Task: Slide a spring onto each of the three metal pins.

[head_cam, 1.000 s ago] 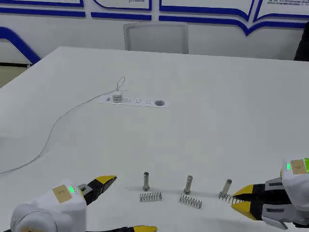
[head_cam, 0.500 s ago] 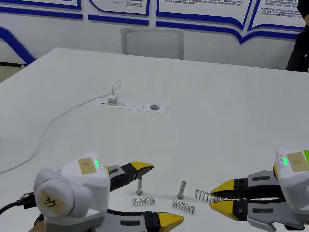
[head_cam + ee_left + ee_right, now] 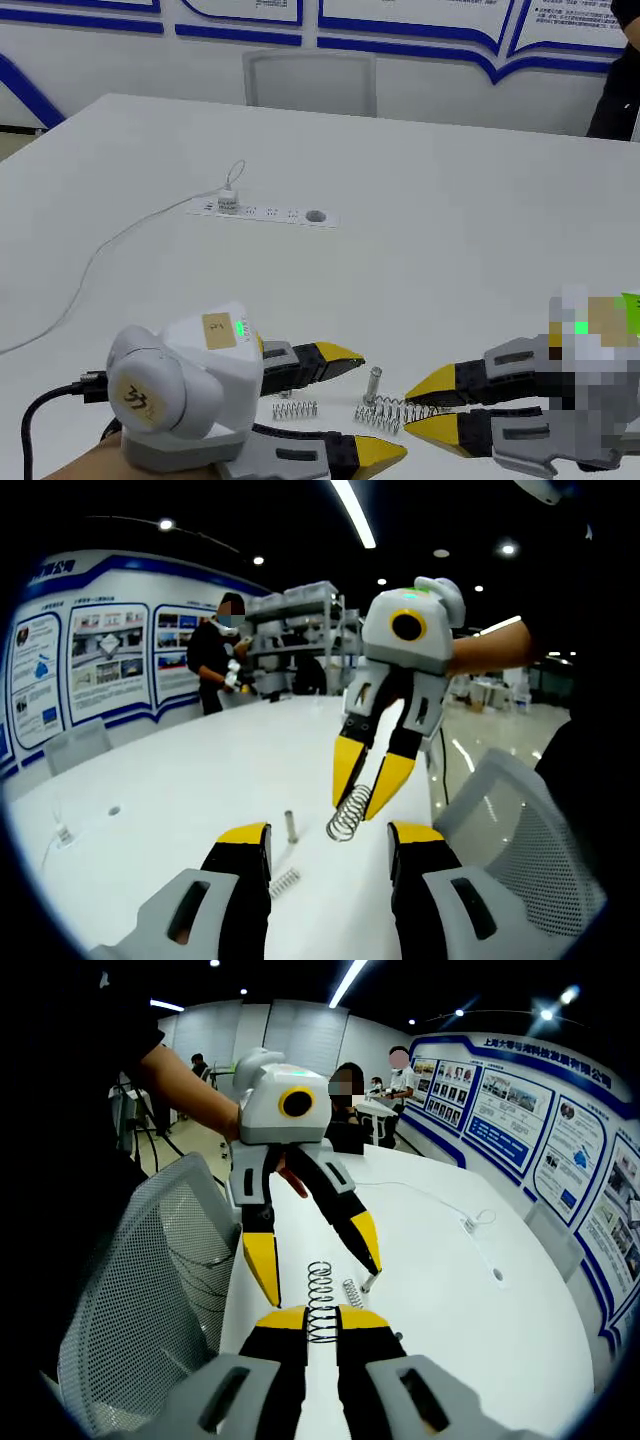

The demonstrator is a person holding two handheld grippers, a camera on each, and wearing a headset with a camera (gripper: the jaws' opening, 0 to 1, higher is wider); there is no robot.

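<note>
Office-like lab; blue-trimmed wall posters (image 3: pixel 505 1095), long white table (image 3: pixel 430 200), equipment shelves (image 3: pixel 300 630).

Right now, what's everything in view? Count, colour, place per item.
table: one, white, under everything
pin: one clearly seen, silver, upright between the grippers
held spring: one, silver, in the right gripper's jaws
loose spring: one, silver, flat on the table by the left gripper
power strip: one, white, mid-table
plug: one, white, at the strip's left end
cable: one, white, trailing left from the strip
chair: one, pale grey, behind the table's far edge
left gripper: white body, yellow-tipped jaws, open
right gripper: same colours, closed on the held spring
</note>
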